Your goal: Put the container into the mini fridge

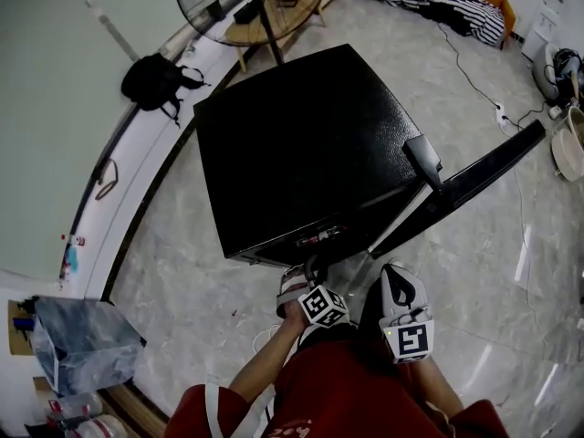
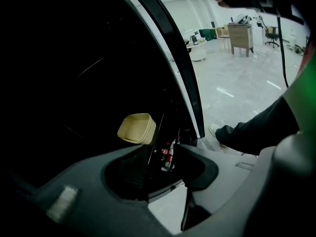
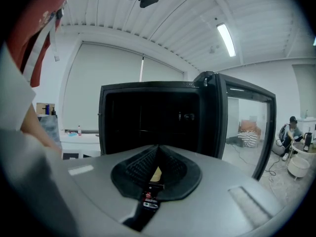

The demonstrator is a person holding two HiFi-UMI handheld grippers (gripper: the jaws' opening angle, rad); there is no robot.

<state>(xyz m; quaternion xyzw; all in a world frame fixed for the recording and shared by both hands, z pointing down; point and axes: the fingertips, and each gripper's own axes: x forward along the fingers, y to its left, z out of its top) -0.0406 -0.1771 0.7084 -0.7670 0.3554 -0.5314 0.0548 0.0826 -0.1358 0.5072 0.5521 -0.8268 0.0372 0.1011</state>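
The black mini fridge (image 1: 310, 144) stands in front of me with its door (image 1: 465, 185) swung open to the right. In the left gripper view a beige container (image 2: 137, 128) sits in the dark fridge interior, just past the left jaw and apart from it. My left gripper (image 2: 165, 154) is open at the fridge mouth, and between its jaws I see red-labelled bottles (image 2: 168, 154) low in the fridge. In the head view the left gripper (image 1: 301, 279) reaches under the fridge's front edge. My right gripper (image 1: 395, 272) hangs back beside it, shut (image 3: 158, 149) and holding nothing, facing the fridge (image 3: 153, 117).
A standing fan (image 1: 228, 7) and a wooden table (image 1: 283, 12) lie behind the fridge. A black bag (image 1: 155, 80) rests on the white ledge at left. A grey bag (image 1: 82, 340) sits at near left. Cables (image 1: 484, 89) cross the floor at right. A leg (image 2: 256, 132) is near the door.
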